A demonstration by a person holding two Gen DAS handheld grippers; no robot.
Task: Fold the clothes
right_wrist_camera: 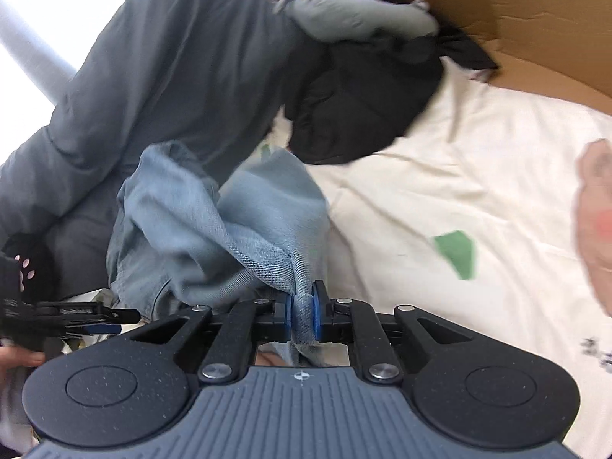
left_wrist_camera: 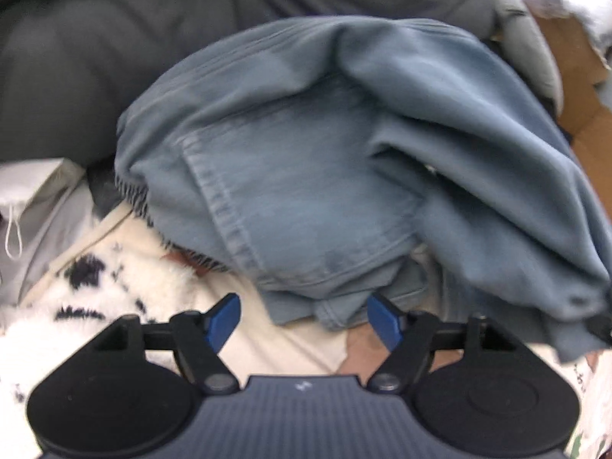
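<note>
Left-wrist view, blurred by motion, shows the left gripper (left_wrist_camera: 304, 319) with its blue pads spread apart and nothing pressed between them, the waistband end of the pale blue jeans (left_wrist_camera: 306, 176) lying just ahead of the tips on the cream bedsheet (left_wrist_camera: 275, 348), a back pocket facing up and the far leg bunched over to the right. From the right wrist, the right gripper (right_wrist_camera: 302, 315) is clamped tight on a fold of the same denim, whose bulk heaps ahead and left against a grey garment (right_wrist_camera: 172, 76). Behind it, a black garment (right_wrist_camera: 359, 107) and a cardboard box (right_wrist_camera: 516, 11) are cut off at the edge.
</note>
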